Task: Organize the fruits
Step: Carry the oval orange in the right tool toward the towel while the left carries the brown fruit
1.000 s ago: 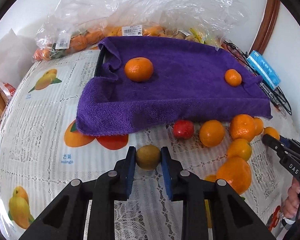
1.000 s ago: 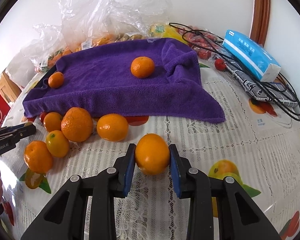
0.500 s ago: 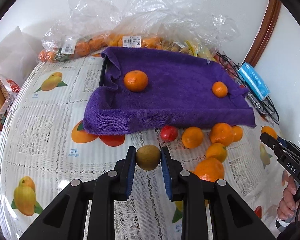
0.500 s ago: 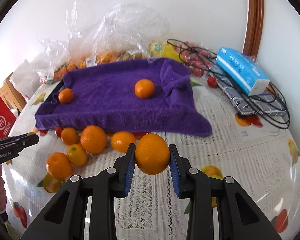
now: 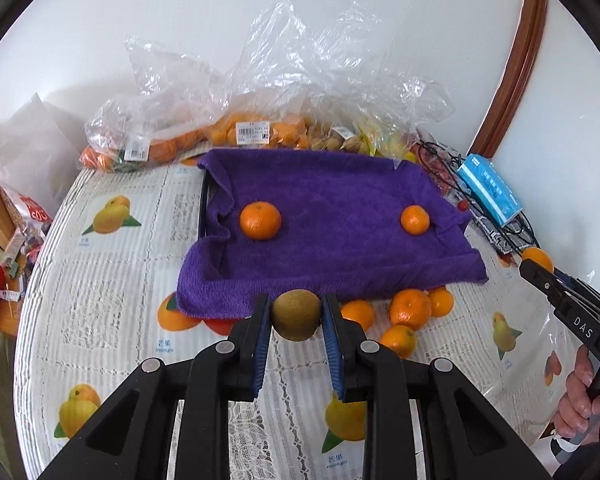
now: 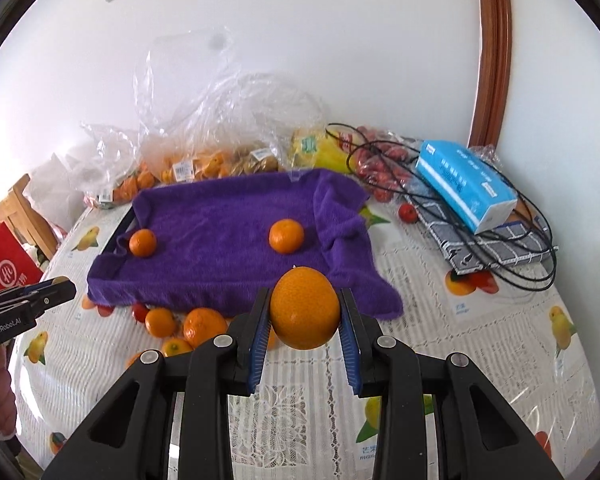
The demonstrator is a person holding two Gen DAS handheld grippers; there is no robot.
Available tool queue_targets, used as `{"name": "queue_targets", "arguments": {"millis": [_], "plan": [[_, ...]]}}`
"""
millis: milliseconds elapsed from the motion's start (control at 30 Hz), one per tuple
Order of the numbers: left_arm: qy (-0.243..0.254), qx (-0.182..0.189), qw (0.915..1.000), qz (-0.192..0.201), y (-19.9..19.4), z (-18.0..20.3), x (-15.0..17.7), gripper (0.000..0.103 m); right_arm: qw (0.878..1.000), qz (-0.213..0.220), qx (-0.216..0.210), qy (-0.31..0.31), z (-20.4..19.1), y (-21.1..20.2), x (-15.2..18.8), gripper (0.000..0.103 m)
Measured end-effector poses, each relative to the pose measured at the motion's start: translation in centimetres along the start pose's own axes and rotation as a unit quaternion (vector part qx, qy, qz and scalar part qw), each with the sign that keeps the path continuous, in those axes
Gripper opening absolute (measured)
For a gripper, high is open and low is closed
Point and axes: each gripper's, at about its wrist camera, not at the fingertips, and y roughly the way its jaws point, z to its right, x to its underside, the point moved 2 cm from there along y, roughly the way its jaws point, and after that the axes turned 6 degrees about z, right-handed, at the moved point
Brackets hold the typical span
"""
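My left gripper [image 5: 296, 314] is shut on a brown-green kiwi [image 5: 296, 315], held above the table in front of the purple towel [image 5: 332, 224]. My right gripper [image 6: 305, 314] is shut on a large orange [image 6: 305, 308], also lifted off the table. Two oranges lie on the towel: a bigger one [image 5: 260, 220] at the left and a smaller one [image 5: 415, 219] at the right. Several loose oranges [image 5: 410, 307] and a small red fruit [image 6: 140, 312] lie along the towel's near edge. The right gripper shows at the right edge of the left wrist view [image 5: 534, 270], with its orange.
Clear plastic bags of fruit [image 5: 260, 132] are piled against the back wall. A blue tissue pack [image 6: 464, 184], a checked cloth and a black wire rack [image 6: 500, 248] lie at the right. The fruit-print tablecloth [image 5: 100, 280] covers the table; a wooden chair [image 6: 16, 208] stands at the left.
Both grippers have risen with their fruit, so the table and towel look farther away. The kiwi and the orange stay clamped as before.
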Motion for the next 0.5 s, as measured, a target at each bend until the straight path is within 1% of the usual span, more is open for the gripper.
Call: {"name": "queue_targets", "arguments": {"millis": [333, 500], "plan": [[0.006, 0.008, 0.9999, 0.008, 0.4, 0.5, -1.7, 0.024, 1.000, 0.013, 0.007, -0.002, 0.3, 0.1, -1.7, 0.032], [0.001, 0.010, 0.9999, 0.013, 0.9, 0.4, -2.3, 0.024, 1.000, 0.013, 0.009, -0.005, 0.2, 0.5, -2.3, 0.032]]}}
